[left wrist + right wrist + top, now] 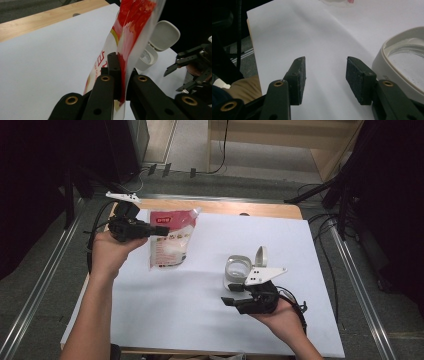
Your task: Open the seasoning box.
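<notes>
high view: the left gripper (162, 231) clamps the top edge of a red and white pouch (170, 240) over the white sheet (200, 310); the right gripper (231, 294) hovers beside an open-lidded white container (239, 268).

left gripper view: jaws pinch the pouch (130, 37), the container (155, 47) beyond.

right gripper view: jaws stand apart over the sheet (312, 37), gripping nothing, container (387, 57) just beside.

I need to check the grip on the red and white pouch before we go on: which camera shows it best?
The left gripper view: the left gripper is shut on the pouch edge, close up. The high view shows the whole pouch lifted at the left gripper, but small. The right gripper view catches just a sliver at its top edge.
</notes>
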Action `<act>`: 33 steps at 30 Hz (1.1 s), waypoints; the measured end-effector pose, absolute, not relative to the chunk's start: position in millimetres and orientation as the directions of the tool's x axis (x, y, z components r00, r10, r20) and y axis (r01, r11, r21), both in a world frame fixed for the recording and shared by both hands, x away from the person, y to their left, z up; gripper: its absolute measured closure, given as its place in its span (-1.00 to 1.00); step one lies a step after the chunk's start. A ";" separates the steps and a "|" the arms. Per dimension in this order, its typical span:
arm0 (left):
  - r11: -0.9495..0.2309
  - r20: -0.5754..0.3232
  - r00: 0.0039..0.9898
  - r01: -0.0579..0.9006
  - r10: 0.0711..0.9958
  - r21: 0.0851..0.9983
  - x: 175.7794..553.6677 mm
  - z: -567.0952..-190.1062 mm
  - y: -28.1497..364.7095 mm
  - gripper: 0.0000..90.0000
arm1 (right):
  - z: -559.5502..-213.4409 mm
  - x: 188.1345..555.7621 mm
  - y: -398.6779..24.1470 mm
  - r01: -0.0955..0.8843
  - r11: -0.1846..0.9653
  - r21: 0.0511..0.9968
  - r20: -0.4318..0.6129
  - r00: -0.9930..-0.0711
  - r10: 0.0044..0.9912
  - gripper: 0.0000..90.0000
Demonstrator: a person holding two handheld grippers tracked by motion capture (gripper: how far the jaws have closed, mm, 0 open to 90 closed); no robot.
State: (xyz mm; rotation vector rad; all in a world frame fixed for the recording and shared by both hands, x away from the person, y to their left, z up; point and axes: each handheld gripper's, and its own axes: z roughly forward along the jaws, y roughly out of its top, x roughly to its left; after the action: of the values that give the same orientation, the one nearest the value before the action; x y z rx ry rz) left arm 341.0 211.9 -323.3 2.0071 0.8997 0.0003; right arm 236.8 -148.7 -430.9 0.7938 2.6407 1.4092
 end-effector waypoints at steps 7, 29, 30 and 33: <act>-0.322 -0.343 0.748 0.586 0.569 0.744 332.4 -319.6 206.8 1.00 | -434.6 239.0 -133.5 0.390 0.459 0.798 0.177 -0.880 0.440 0.11; -0.353 -0.353 0.782 0.568 0.513 0.744 314.9 -308.7 190.6 1.00 | -456.4 260.2 -81.3 0.423 0.448 0.787 0.226 -0.875 0.428 0.12; -0.353 -0.353 0.782 0.568 0.513 0.744 314.9 -308.7 190.6 1.00 | -456.4 260.2 -81.3 0.423 0.448 0.787 0.226 -0.875 0.428 0.12; -0.365 -0.349 0.791 0.560 0.503 0.743 314.7 -308.8 188.2 1.00 | -460.7 262.7 -72.2 0.415 0.446 0.793 0.220 -0.878 0.425 0.12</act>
State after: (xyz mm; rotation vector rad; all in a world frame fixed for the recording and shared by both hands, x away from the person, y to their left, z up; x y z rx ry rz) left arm 314.7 188.2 -308.8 2.0297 0.7917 -0.0767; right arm 262.7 -72.2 -460.7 0.7733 2.6620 1.4547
